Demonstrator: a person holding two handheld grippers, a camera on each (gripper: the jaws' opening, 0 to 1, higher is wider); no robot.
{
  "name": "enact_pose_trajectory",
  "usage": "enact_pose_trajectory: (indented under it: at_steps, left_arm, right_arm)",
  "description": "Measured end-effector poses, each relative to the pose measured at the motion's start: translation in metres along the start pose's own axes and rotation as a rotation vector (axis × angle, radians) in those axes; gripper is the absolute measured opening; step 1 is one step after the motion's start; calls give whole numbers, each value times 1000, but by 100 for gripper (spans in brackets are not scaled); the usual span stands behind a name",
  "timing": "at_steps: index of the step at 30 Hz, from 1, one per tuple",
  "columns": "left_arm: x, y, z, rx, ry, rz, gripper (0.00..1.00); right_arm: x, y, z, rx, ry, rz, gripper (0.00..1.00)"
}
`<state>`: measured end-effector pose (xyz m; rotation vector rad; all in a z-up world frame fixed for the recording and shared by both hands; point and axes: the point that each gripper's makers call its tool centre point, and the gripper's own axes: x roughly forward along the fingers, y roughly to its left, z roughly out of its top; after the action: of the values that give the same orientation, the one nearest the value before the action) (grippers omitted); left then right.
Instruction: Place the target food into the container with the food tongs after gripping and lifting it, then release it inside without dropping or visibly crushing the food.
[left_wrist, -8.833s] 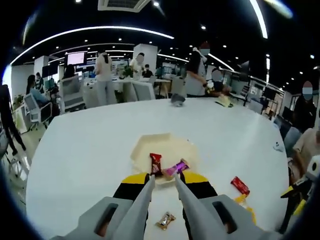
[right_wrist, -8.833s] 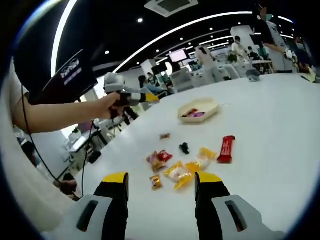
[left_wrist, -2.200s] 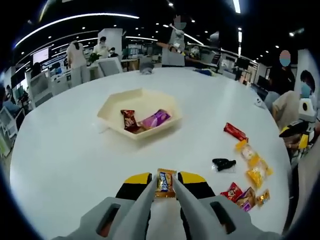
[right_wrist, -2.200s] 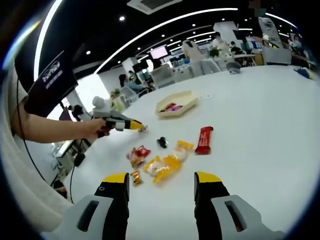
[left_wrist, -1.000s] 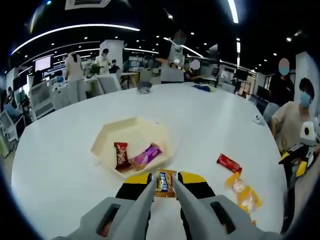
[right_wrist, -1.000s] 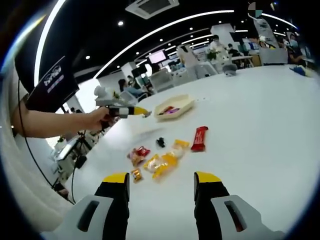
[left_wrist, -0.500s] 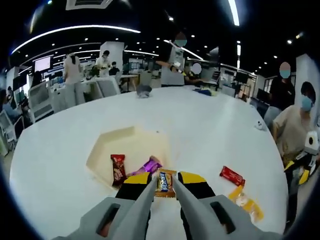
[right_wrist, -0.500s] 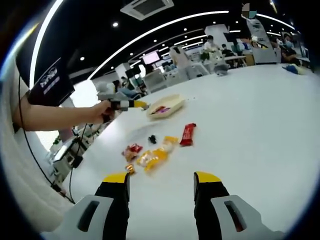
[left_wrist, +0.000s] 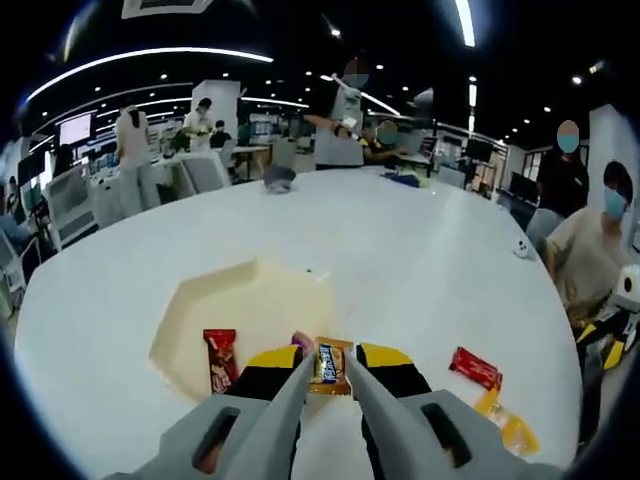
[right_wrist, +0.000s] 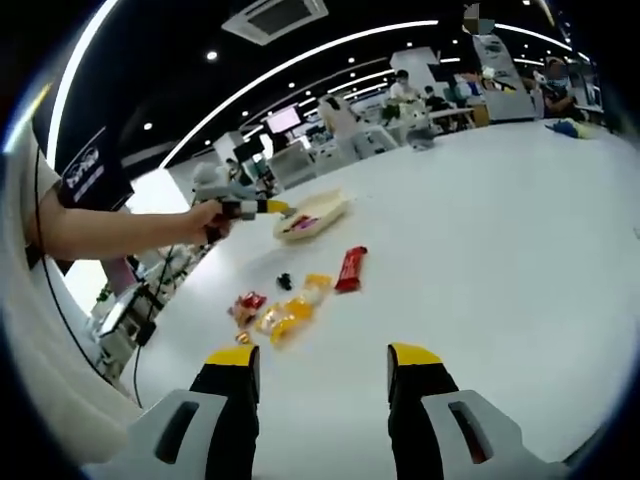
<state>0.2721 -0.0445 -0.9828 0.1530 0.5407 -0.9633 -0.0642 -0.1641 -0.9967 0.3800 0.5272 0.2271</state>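
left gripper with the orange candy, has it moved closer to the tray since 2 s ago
Yes. The left gripper, shut on the orange candy, has closed in on the cream tray; its tips now overlap the tray's near rim.

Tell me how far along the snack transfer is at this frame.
Done: a red-brown bar and a purple packet lie in the cream tray. In hand: the left gripper is shut on an orange candy at the tray's rim. Left: release it inside. More snacks sit on the table; the right gripper is open.
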Motion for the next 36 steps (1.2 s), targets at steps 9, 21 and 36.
enact_pose_trajectory:
  at_steps: [9,21,36]
  left_arm:
    - [21,7,-4,9,29,-6,19]
    - [30,12,-9,3,46,-3,20]
    - [-12,3,-11,-31,-3,9,22]
  right_arm:
    - [-1,-17,1,24,4,-36,52]
    - [2,-23,3,36,8,-49,52]
    - [11,-10,8,14,-6,3,52]
